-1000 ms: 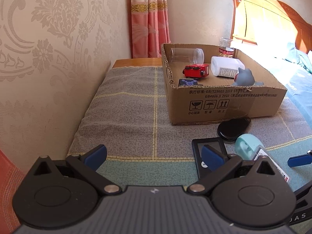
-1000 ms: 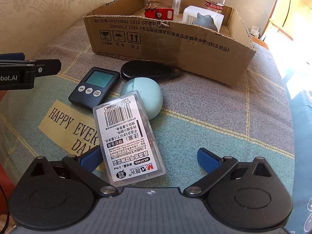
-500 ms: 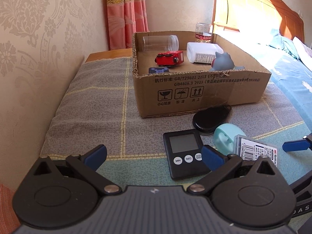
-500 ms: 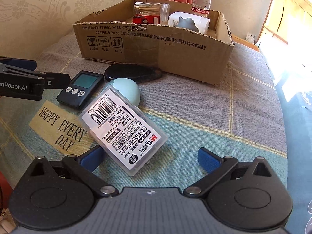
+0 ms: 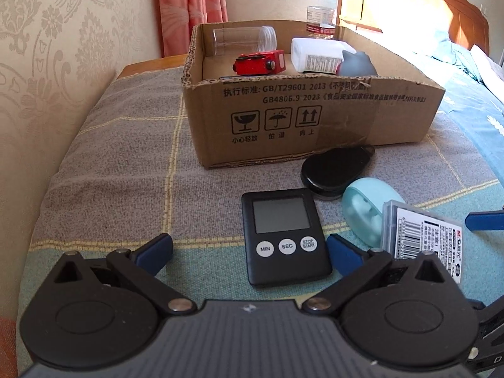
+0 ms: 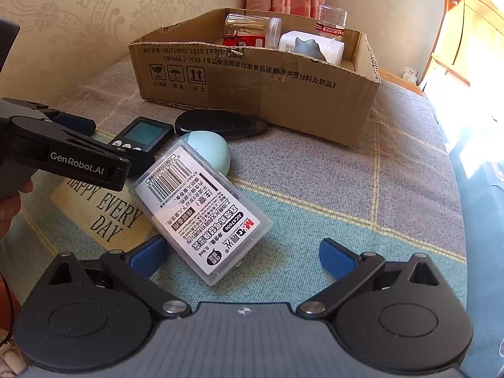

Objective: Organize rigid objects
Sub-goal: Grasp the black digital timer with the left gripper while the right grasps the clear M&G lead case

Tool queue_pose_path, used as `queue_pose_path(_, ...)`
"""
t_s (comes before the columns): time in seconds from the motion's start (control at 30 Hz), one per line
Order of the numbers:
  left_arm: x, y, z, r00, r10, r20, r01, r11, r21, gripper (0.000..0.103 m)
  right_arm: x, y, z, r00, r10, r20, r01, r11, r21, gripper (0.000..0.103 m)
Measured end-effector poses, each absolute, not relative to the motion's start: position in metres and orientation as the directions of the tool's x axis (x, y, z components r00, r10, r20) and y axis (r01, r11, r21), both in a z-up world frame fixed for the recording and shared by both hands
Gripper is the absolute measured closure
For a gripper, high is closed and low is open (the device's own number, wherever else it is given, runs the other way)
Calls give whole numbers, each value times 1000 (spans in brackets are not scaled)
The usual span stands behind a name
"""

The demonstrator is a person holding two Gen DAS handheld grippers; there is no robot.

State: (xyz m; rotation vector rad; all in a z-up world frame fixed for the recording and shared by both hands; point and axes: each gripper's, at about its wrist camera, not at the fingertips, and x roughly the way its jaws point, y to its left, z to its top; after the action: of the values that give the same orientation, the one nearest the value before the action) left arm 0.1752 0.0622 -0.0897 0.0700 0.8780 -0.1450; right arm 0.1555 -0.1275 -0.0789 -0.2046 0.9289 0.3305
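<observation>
A black digital timer lies on the checked cloth, between the fingertips of my open left gripper. It also shows in the right wrist view. Beside it lie a black oval case, a pale blue egg-shaped case and a clear plastic box with a barcode label. My open right gripper hovers over the near end of that clear box. A cardboard box stands behind, holding a clear jar, a red toy, a white bottle and a grey figure.
A wallpapered wall runs along the left, with a pink curtain at the back. A water bottle stands behind the cardboard box. A bed with wooden headboard lies to the right. The left gripper body reaches in from the left.
My left gripper has swung right and moved in, so the timer now lies between its fingertips. My right gripper has shifted over the clear box, which has turned on the cloth.
</observation>
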Motion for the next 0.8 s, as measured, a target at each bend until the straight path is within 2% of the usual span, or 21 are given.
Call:
queue_pose_path(0.1, 172, 64, -88, 637, -91, -765, 158, 987, 13, 3, 154, -128, -79, 561, 195, -804, -368, 929, -31, 0)
queue_pose_path(0.17, 170, 62, -85, 643, -115, -757, 180, 984, 4, 19, 153, -129, -80, 564, 201, -801, -374, 927, -31, 0)
queue_pose_path(0.23, 171, 57, -83, 647, -138, -750, 206, 979, -2, 30, 154, -129, -79, 564, 207, -799, -382, 924, -31, 0)
queue_pose_path(0.4, 173, 50, -81, 655, -157, -739, 223, 975, -10, 50, 155, -129, -79, 561, 216, -799, -396, 918, -30, 0)
queue_pose_path(0.57, 171, 53, -80, 650, -145, -746, 210, 978, -6, 51, 158, -126, -78, 544, 227, -808, -429, 902, -36, 0)
queue_pose_path(0.8, 161, 72, -79, 649, -111, -752, 162, 987, -5, 51, 157, -100, -72, 518, 286, -806, -587, 804, -92, 0)
